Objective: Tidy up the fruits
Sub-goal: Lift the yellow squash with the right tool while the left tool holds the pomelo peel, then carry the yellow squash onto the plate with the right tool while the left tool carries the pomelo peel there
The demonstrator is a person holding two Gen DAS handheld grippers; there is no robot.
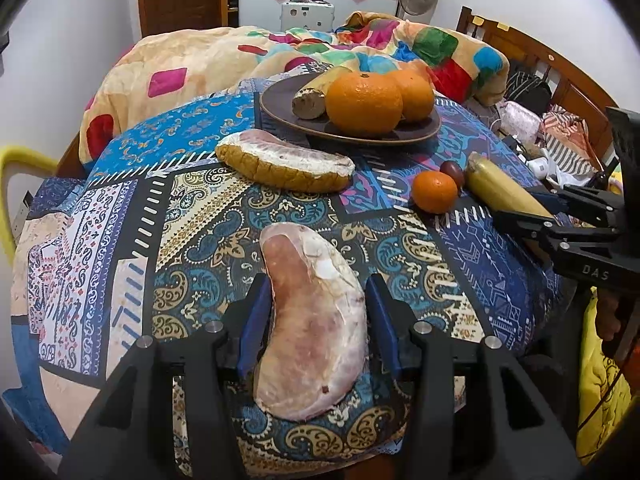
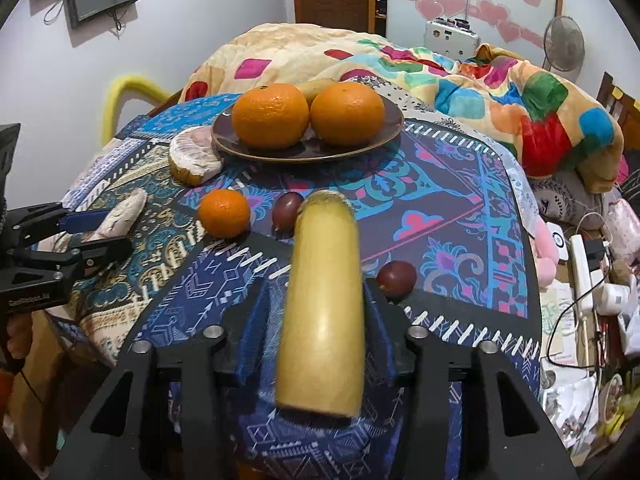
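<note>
A dark plate (image 1: pixel 416 130) at the table's far side holds two big oranges (image 1: pixel 363 102) and a yellow cut fruit piece (image 1: pixel 314 96). A pomelo wedge (image 1: pixel 316 344) lies between the fingers of my left gripper (image 1: pixel 316 296), which is open around it. A second wedge (image 1: pixel 284 164) lies beside the plate. My right gripper (image 2: pixel 320 300) is open around a long yellow fruit piece (image 2: pixel 324 300); I cannot tell if the pads touch it. A small orange (image 2: pixel 224 213) and two dark round fruits (image 2: pixel 286 208) (image 2: pixel 396 278) lie near it. The plate (image 2: pixel 384 132) also shows in the right wrist view.
The table wears a patterned blue cloth (image 1: pixel 192 216). A bed with a colourful blanket (image 1: pixel 208 64) lies behind it. A yellow chair back (image 1: pixel 16 184) stands at the left. Cluttered items and cables (image 2: pixel 584 280) lie to the right of the table.
</note>
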